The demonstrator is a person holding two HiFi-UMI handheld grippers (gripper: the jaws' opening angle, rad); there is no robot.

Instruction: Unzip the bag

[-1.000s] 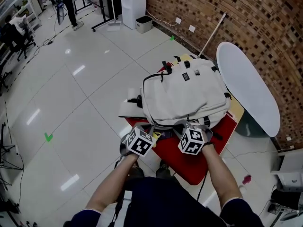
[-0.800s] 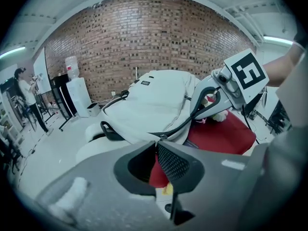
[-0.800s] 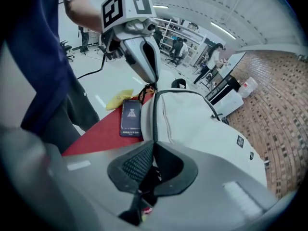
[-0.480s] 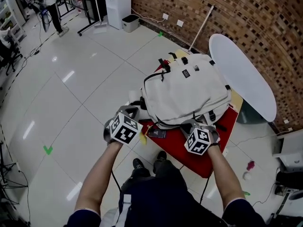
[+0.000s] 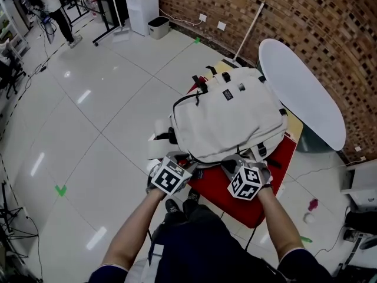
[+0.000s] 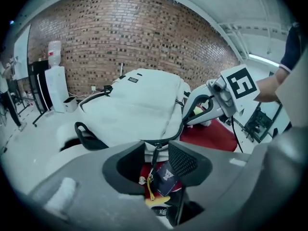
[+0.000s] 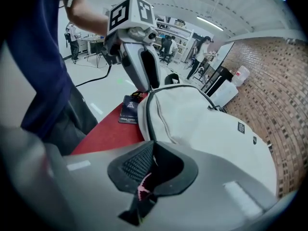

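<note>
— Since half a second ago my left claw has swung in from out over the floor to the near edge of the bag, closer to the right one. The right has barely shifted.

— What's in the left?

— Its jaws are spread, with a gap on either side of a thin dark zipper pull that hangs between them. Just below the pull dangle a small dark blue card tag and a yellow scrap. Straight ahead of that claw runs the black zip line, closed as far as I can see. Beyond it lies the white fabric backpack, flat on a red cloth-covered stand.

— And the right?

— My right claw is pressed nearly together on a dark strap end with a pink mark on it, at that same near edge, beside the left claw. Past the backpack, on the right claw's side, a white oval tabletop stands against a brick wall.
</note>
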